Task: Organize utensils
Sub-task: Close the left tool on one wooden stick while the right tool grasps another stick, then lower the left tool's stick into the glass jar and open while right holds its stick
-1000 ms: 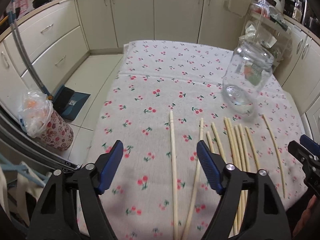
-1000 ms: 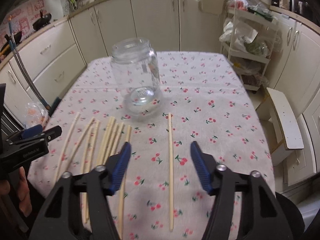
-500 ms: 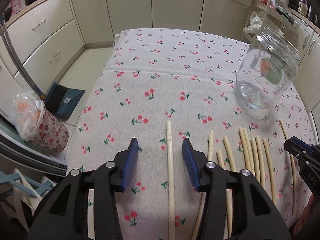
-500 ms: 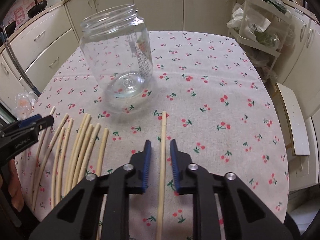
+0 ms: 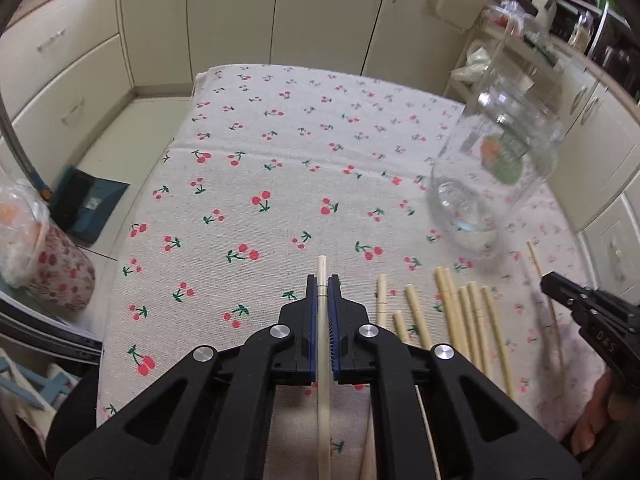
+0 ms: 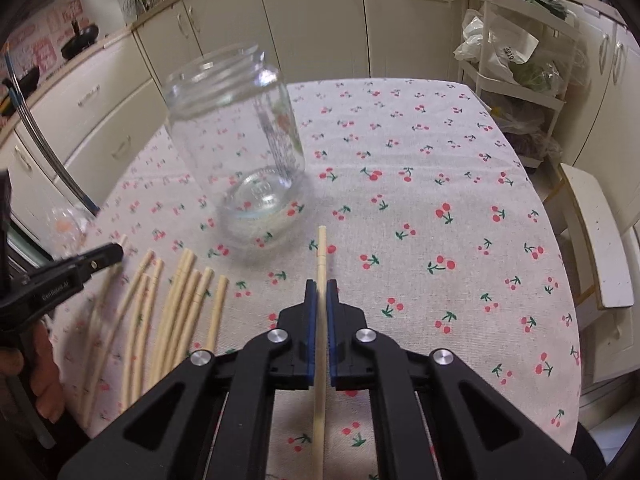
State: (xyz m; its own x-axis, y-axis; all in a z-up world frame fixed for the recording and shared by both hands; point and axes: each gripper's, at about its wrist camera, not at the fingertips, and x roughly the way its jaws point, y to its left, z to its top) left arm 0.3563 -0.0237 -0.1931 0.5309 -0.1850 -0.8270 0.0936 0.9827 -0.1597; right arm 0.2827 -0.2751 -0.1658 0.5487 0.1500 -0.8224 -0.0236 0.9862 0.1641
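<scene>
Left wrist view: the left gripper (image 5: 323, 280) has just closed its ribbed blue pads on a pale, round chopstick (image 5: 322, 270) lying along the jaw line, tip ahead, the clear glass jar (image 5: 492, 176) up and to the right, more sticks (image 5: 460, 312) alongside on the cherry-print cloth (image 5: 280, 184). Right wrist view: the right gripper (image 6: 321, 286) has likewise just closed on a second chopstick (image 6: 321, 252), lengthwise between its pads, and the jar (image 6: 240, 140) stands nearer this hand, ahead-left.
</scene>
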